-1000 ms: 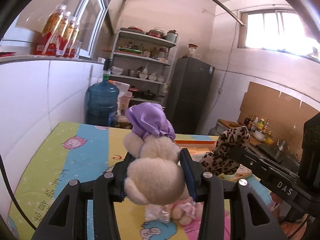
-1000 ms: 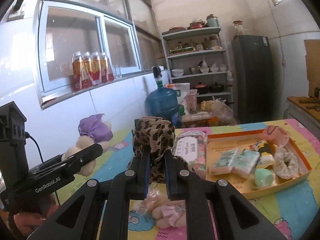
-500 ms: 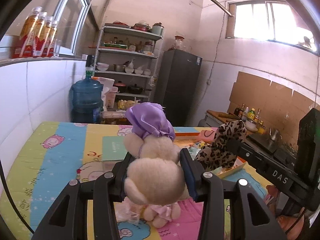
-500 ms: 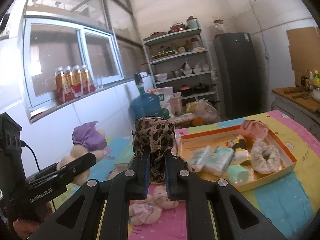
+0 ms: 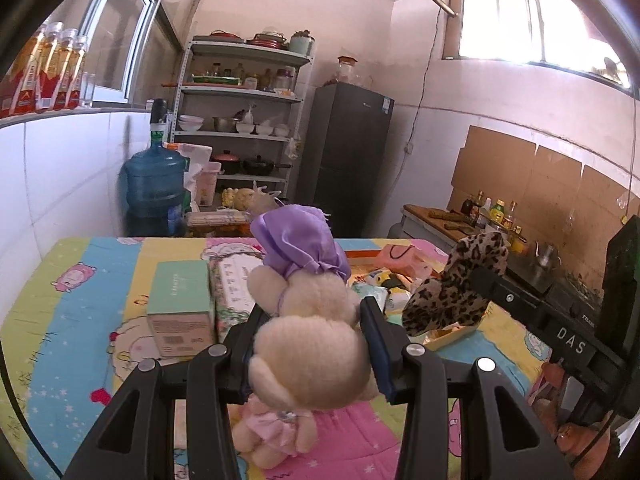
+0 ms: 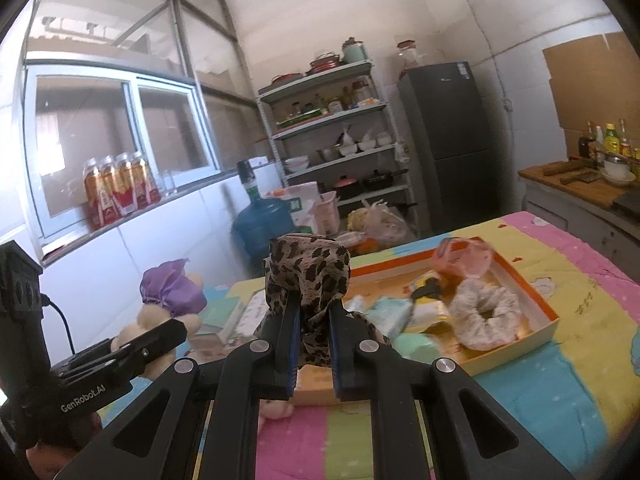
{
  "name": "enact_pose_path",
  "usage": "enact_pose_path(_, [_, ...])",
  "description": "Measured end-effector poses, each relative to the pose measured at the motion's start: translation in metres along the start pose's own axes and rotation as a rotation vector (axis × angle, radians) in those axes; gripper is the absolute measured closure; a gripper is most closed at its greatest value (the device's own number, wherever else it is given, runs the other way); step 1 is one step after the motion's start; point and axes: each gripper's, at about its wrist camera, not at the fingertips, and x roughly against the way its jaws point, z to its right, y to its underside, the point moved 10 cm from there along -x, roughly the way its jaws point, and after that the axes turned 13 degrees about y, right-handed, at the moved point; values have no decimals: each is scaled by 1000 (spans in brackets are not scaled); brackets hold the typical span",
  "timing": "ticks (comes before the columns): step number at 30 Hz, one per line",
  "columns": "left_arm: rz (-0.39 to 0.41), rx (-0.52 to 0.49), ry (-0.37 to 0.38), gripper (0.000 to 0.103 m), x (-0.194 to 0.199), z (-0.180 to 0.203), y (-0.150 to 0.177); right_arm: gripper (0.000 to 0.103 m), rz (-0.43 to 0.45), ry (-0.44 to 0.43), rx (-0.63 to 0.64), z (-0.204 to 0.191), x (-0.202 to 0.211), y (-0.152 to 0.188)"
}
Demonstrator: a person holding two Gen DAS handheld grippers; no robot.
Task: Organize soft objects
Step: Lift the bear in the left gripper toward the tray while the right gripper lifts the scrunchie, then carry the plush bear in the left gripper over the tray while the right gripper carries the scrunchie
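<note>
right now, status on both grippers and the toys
Left gripper shut on plush bear. Right gripper shut on leopard cloth. Both held above table; orange tray already crowded.

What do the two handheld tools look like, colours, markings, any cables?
Both are matte black plastic with silver screws and blue pads lining the inner faces of the fingers. Seen from the left camera, the right tool reads "DAS" in white. Seen from the right camera, the left tool reads "GenRobot.AI" and has a black cable plugged into its boxy rear housing.
</note>
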Motion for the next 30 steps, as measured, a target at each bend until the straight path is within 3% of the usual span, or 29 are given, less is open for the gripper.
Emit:
enact_pose_path(16, [-79,-3,45,58,-70,32,12,89,-2,99,-97,93,-15,-6])
enact_pose_path(30, [-190,0,62,58,-127,44,38,89,-33,103,-113,118,-40,-4])
